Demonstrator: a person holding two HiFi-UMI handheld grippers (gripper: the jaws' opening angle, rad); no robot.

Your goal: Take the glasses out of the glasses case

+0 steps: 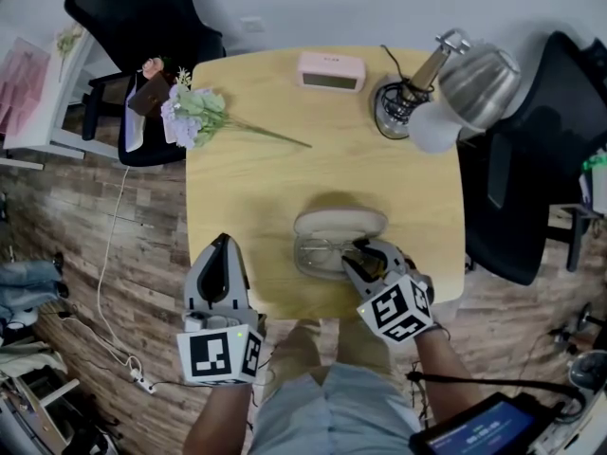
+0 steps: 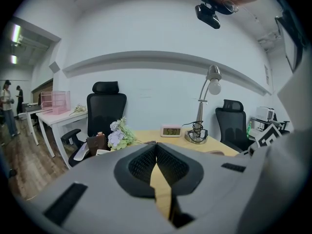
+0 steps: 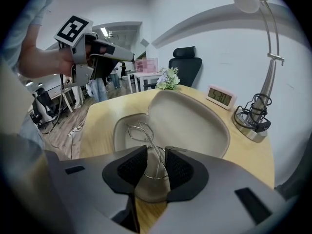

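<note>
Behind the open glasses case (image 1: 339, 224) stand a clock (image 1: 331, 71), lamp (image 1: 477, 77) and flowers (image 1: 194, 114).

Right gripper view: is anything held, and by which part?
Nothing is gripped yet: the right gripper straddles the near lens rim of the glasses in the case, pads not pressing.

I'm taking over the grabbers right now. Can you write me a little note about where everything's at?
Left gripper: shut, empty, by the near left corner of the table.
Right gripper: jaws apart around the wire frame of the glasses, not clamped.
Glasses case: open on the table, glasses lying inside.
Done: case is open.
Left: close on the frame, lift the glasses out.
</note>
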